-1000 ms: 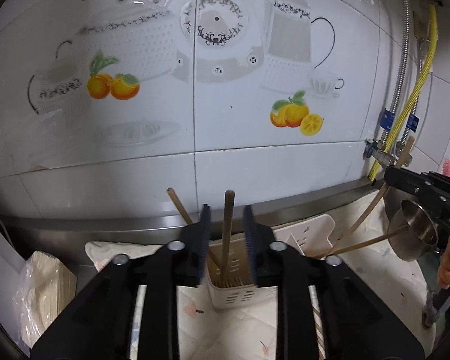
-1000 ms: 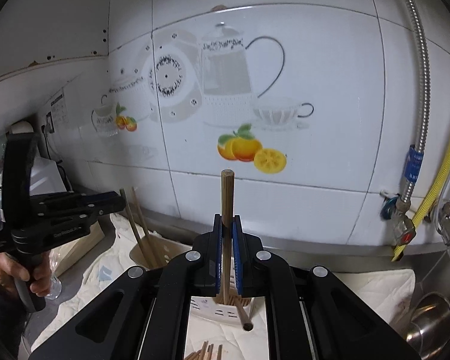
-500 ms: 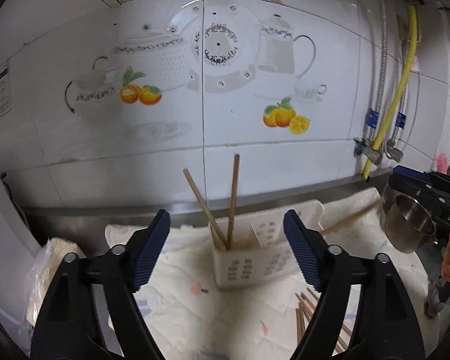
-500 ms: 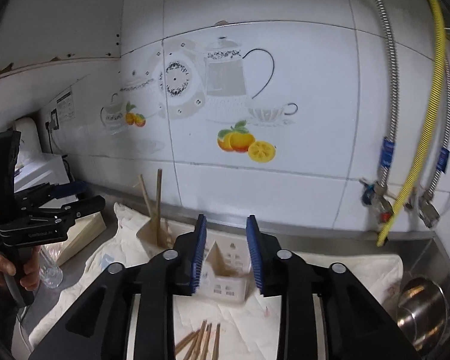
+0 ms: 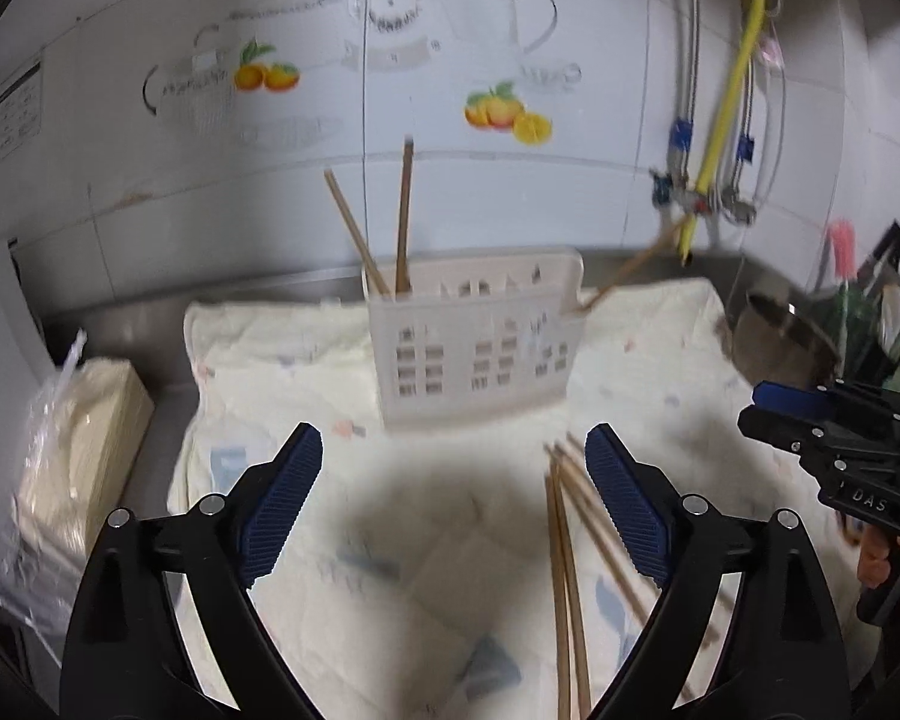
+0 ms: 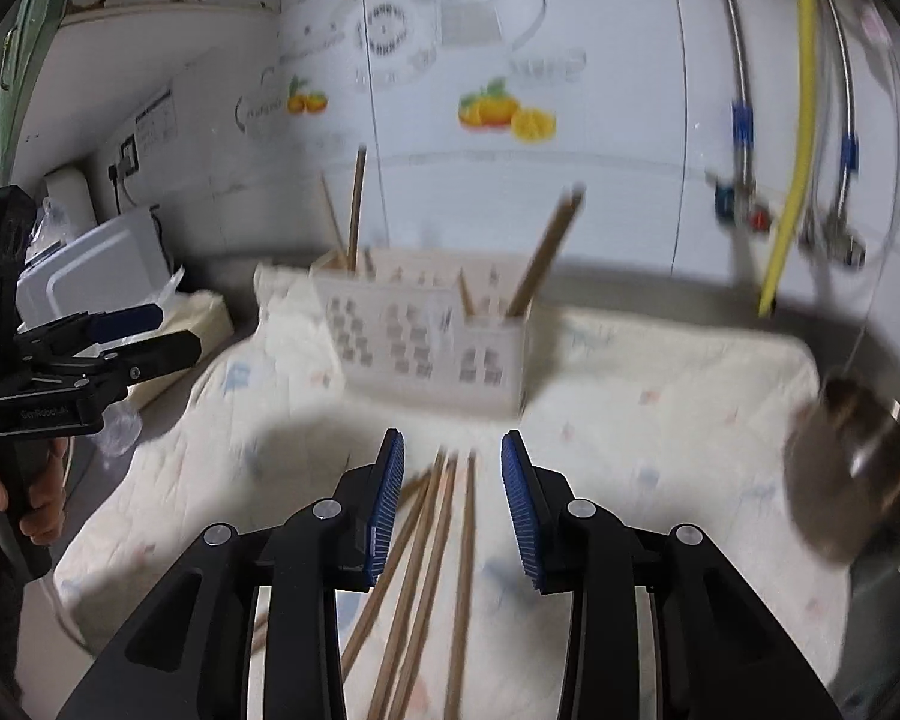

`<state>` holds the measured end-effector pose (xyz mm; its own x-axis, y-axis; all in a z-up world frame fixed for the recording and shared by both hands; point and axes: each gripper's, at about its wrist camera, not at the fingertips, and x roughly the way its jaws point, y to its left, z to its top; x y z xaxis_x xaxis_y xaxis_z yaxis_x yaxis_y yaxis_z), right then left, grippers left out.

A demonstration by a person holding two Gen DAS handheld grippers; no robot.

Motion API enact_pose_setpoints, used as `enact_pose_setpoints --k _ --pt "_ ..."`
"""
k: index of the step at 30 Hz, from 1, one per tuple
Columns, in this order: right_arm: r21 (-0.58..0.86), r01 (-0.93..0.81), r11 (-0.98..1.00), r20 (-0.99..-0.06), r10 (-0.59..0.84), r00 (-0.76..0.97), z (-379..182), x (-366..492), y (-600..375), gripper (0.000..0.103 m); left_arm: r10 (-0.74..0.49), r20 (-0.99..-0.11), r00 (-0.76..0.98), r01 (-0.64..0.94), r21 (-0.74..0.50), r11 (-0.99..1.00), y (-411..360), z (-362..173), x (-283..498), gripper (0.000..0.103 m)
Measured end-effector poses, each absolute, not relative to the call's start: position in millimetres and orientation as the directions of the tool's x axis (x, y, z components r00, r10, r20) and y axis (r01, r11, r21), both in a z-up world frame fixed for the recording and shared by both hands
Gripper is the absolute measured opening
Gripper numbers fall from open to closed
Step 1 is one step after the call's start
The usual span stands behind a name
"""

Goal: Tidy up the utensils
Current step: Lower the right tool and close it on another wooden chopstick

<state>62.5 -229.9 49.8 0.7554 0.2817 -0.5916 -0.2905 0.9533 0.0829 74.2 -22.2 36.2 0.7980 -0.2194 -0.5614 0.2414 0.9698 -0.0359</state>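
A white slotted utensil holder (image 5: pixel 474 348) stands on a pale cloth, also in the right wrist view (image 6: pixel 426 336). Two wooden chopsticks (image 5: pixel 399 222) stand in its left end; another chopstick (image 6: pixel 546 252) leans in its right end. Several loose chopsticks (image 5: pixel 564 552) lie on the cloth in front, also in the right wrist view (image 6: pixel 432 558). My left gripper (image 5: pixel 453 510) is wide open and empty, above the cloth. My right gripper (image 6: pixel 453 504) is open and empty, directly over the loose chopsticks.
A steel pot (image 6: pixel 858 474) sits at the right edge of the cloth (image 5: pixel 306 372). A wrapped pale block (image 5: pixel 78 438) lies at the left. Pipes and a yellow hose (image 5: pixel 726 96) run down the tiled wall at the right. A white appliance (image 6: pixel 90 276) stands far left.
Both grippers let go of the chopsticks they held in the holder, opened, and pulled back and down toward the loose chopsticks on the cloth.
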Motion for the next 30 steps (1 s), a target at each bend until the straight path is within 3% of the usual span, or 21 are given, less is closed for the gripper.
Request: enact_pose_setpoints --k 7,19,30 --pt "0.125 -0.251 0.960 -0.671 0.268 0.692 -3 38 -237 0.032 -0.210 -0.614 0.761 0.215 -0.066 0.974 -18 2 54 0.088" --pt "0.135 -0.231 0.964 -0.757 0.250 0.604 -59 24 -236 0.014 -0.220 -0.674 0.705 0.198 -0.110 0.974 -13 -38 38 0.087" --pt "0.128 -0.220 0.967 -0.775 0.236 0.587 -71 26 -238 0.007 -0.268 -0.735 0.623 0.300 -0.092 0.949 -39 -66 27 0.053"
